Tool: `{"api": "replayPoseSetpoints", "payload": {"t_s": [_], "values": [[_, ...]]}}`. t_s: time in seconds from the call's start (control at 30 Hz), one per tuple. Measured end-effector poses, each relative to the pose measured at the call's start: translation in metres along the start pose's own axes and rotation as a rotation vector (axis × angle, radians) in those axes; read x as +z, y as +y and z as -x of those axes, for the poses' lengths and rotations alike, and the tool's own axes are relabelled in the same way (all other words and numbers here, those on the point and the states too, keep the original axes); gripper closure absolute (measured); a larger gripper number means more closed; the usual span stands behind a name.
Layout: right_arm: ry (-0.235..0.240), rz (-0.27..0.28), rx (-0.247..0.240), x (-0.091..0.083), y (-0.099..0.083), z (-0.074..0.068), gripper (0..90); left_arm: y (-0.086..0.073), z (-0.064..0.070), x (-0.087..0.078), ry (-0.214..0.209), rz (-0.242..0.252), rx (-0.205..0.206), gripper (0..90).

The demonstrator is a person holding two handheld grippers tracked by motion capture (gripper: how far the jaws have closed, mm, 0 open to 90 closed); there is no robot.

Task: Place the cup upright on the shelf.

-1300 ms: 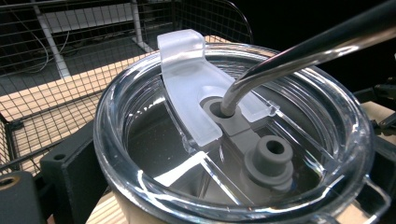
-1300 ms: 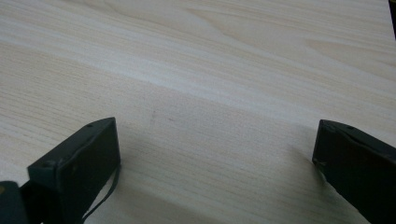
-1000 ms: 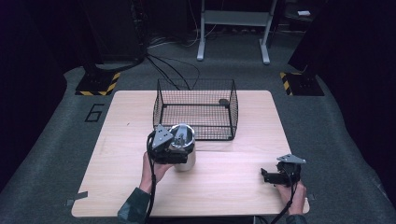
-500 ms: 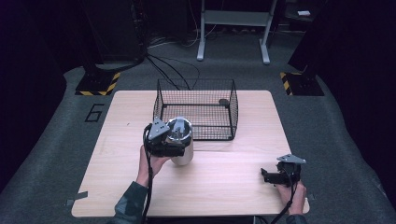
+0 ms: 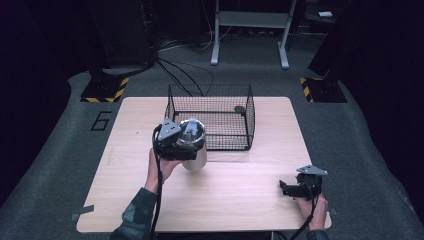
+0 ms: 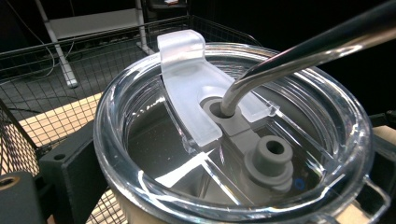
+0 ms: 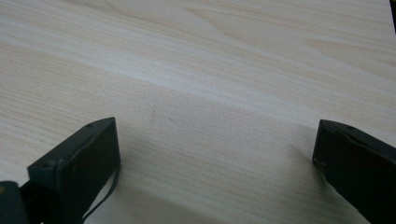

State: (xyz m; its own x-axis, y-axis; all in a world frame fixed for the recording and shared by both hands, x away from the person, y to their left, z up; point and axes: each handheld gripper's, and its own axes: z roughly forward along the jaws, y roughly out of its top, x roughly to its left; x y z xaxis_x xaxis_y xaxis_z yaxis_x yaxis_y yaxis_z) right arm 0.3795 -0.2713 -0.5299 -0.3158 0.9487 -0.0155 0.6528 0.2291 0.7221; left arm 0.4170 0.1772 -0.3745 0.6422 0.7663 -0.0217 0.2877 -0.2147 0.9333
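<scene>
Glossy clear plastic lid [image 6: 233, 140], metal straw [image 6: 299, 51], matt wood table [image 7: 210, 70]

We are seeing the table [image 5: 240, 185] lying brightly lit amid dark surroundings. Glare is streaking the clear lid [image 6: 233, 140], its near rim blurring. Soft shadows are falling beneath the right gripper [image 7: 215, 163], whose jaws are looking slightly unsharp.

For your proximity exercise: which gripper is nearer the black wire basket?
Left. The left gripper holds a steel tumbler just before the black wire basket; the right gripper rests at the table's near right corner.
</scene>
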Motion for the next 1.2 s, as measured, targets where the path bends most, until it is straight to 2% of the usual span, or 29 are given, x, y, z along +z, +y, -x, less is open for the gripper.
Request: {"api": "replayPoseSetpoints", "payload": {"t_s": [0.63, 0.93, 1.2], "values": [[0.0, 0.001, 0.002, 0.0, 0.0, 0.0, 0.3, 0.027, -0.011, 0.001, -0.012, 0.007, -0.003, 3.8], [0.0, 0.0, -0.001, 0.0, 0.0, 0.0, 0.3, 0.044, -0.017, 0.004, -0.008, 0.017, -0.001, 3.8], [0.0, 0.0, 0.001, 0.0, 0.0, 0.0, 0.3, 0.052, -0.022, 0.006, 0.002, 0.025, 0.003, 3.8]]}}
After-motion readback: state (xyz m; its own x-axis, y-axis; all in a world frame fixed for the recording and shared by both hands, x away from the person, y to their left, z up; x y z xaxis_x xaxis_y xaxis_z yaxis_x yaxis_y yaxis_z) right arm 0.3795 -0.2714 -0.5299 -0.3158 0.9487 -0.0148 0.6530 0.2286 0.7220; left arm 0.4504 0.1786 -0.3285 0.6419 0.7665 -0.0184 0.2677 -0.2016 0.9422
